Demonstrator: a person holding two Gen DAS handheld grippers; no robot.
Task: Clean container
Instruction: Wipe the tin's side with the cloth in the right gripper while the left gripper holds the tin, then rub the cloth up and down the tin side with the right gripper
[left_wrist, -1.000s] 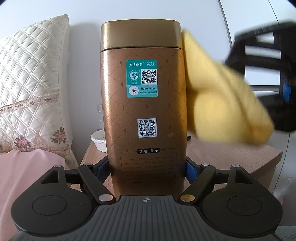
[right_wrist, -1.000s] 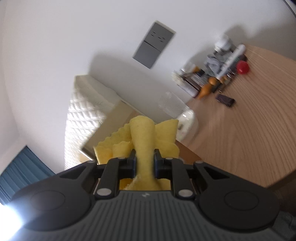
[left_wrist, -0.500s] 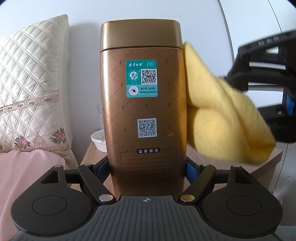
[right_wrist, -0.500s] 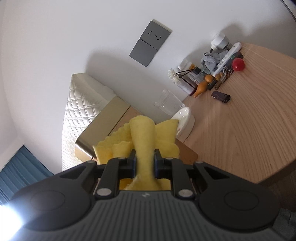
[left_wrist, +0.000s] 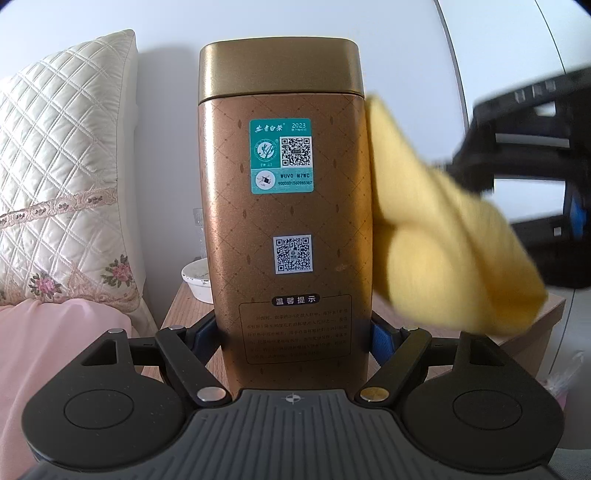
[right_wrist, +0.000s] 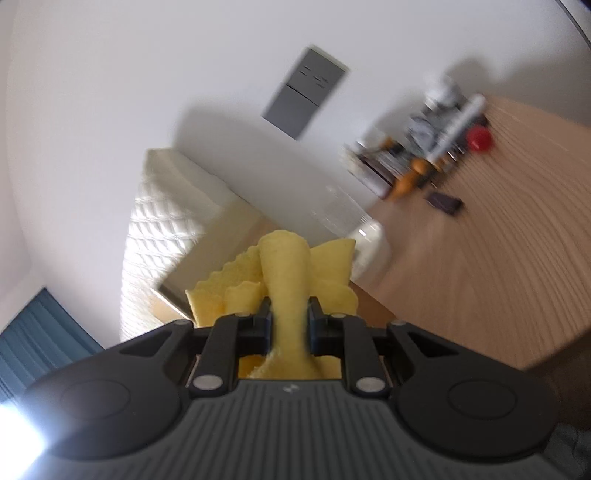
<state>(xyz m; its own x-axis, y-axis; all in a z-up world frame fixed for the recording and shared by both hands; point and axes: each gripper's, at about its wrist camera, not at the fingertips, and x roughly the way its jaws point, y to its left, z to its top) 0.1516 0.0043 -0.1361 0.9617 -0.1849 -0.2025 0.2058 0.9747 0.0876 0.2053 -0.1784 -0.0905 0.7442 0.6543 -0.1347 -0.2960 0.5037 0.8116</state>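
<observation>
A tall bronze tea tin (left_wrist: 291, 229) with a gold lid and a teal label stands upright in my left gripper (left_wrist: 295, 336), which is shut on its lower part. My right gripper (right_wrist: 290, 325) is shut on a folded yellow cloth (right_wrist: 288, 291). In the left wrist view the cloth (left_wrist: 443, 251) presses against the tin's right side, with the right gripper (left_wrist: 535, 177) behind it, blurred. In the right wrist view the tin (right_wrist: 221, 251) shows blurred beyond the cloth.
A quilted cream pillow (left_wrist: 62, 184) and pink bedding (left_wrist: 44, 343) lie left. A wooden bedside table (right_wrist: 480, 258) holds a white bowl (left_wrist: 197, 277), a glass (right_wrist: 340, 210), small clutter (right_wrist: 436, 147) and a red ball (right_wrist: 478, 138). A grey wall switch (right_wrist: 306, 92) is above.
The right gripper and cloth slid down the tin's right side, then back up. The left gripper and tin stayed still.
</observation>
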